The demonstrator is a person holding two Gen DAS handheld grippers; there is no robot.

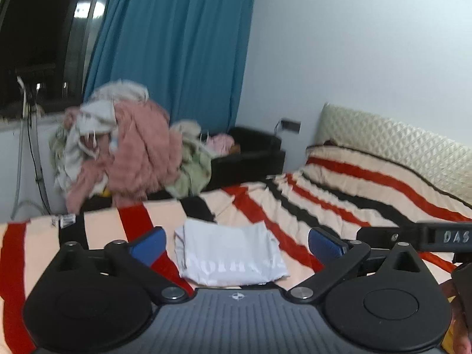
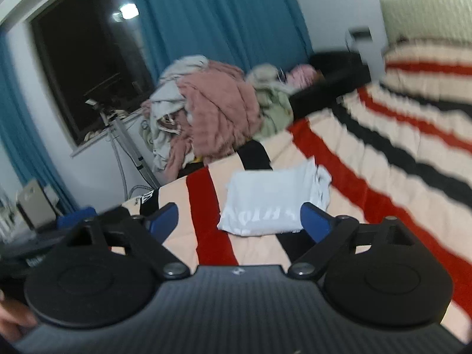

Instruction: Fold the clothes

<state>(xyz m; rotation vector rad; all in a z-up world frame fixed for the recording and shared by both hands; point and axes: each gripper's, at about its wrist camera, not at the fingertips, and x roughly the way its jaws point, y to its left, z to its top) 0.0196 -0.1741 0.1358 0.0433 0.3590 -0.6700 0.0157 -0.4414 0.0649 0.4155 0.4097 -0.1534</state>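
A folded white garment [image 1: 230,250] with pale lettering lies flat on the striped bedspread [image 1: 339,194], just ahead of my left gripper [image 1: 236,243]. That gripper is open, its blue pads [image 1: 149,246] wide apart, holding nothing. The right wrist view shows the same folded white garment [image 2: 274,200] on the bedspread [image 2: 383,159], in front of my right gripper [image 2: 239,218]. It too is open and empty, blue pads [image 2: 163,219] spread to either side. Part of the right gripper's black body [image 1: 427,236] shows at the right edge of the left wrist view.
A heap of unfolded clothes [image 1: 124,144], pink, white and pale green, is piled beyond the bed's far edge, near a black box [image 1: 250,153]. Blue curtains [image 1: 177,44] and a dark window [image 2: 88,59] stand behind. A quilted headboard [image 1: 398,141] is at right.
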